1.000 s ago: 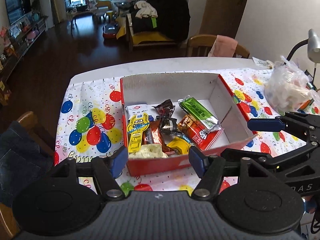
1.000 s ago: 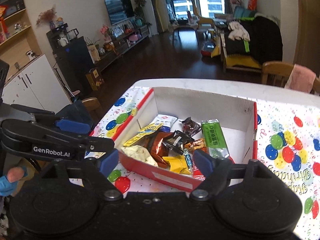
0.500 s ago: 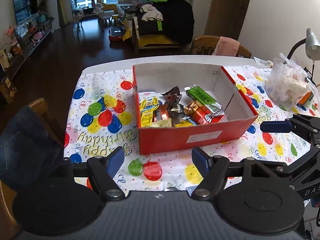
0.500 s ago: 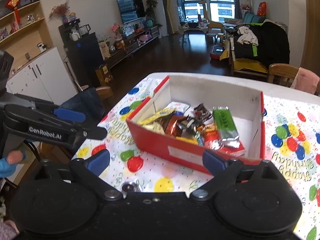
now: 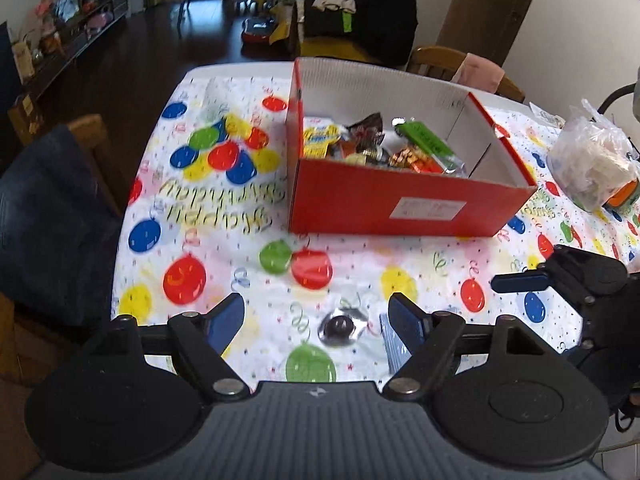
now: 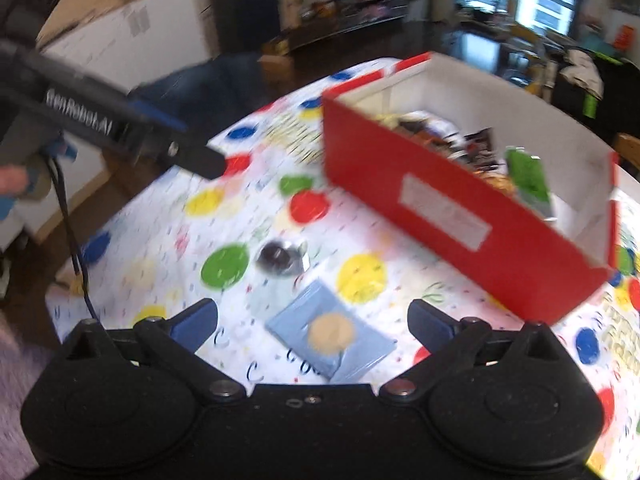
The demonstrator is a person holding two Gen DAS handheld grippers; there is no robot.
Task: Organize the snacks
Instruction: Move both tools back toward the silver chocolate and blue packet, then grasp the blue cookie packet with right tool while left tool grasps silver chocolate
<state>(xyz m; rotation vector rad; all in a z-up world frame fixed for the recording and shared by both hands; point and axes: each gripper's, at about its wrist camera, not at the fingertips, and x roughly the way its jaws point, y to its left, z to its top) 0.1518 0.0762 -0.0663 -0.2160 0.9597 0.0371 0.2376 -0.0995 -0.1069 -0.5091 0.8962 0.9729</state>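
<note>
- Left claw (image 5: 316, 320) hangs over the near edge of the worktop (image 5: 420, 264), fingers spread wide, nothing between them and nothing touched.
- Right under its gap sits a small round snack in a silvery wrapper (image 5: 340, 326), lying flat on the balloon tablecloth (image 5: 192, 208), apart from both blue pads (image 5: 224, 322).
- A blue-grey packet (image 5: 390, 346) peeks out just beside the left claw's right-hand finger; whether they touch, I cannot tell.
- Over to the right claw (image 6: 312, 320): also wide open, also empty-handed.
- That same blue-grey packet (image 6: 332, 338), with a tan round biscuit pictured on it, lies flat between the right claw's fingers, close to the camera, clear of both pads.
- The silvery wrapped snack (image 6: 282, 258) lies just beyond the packet, beside a green balloon print.
- The red box (image 5: 400, 204) stands farther back on the worktop, well apart from both claws, open at the top.
- Inside it, a heap of snacks: a green bar (image 5: 428, 142) on the right, a yellow packet (image 5: 320, 142) on the left, dark and orange wrappers between.
- A clear plastic bag (image 5: 592, 168) rests on the worktop to the right of the box.
- The right-wrist view is blurred, so fine print is unreadable there.
</note>
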